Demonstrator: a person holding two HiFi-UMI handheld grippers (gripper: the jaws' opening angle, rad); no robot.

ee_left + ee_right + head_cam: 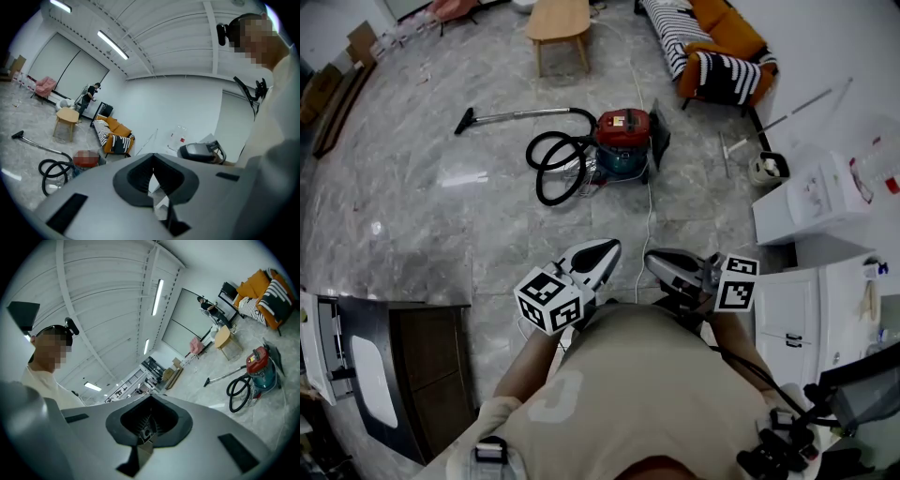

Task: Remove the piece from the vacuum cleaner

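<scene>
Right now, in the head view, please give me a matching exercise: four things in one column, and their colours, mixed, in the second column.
Things:
1. vacuum cleaner
2. wooden table
3. sofa
4. floor nozzle

Colours:
A. orange, with black-and-white stripes
B. light brown
C. red top, teal body
D. black

Pairs: 1-C, 2-B, 3-A, 4-D
</scene>
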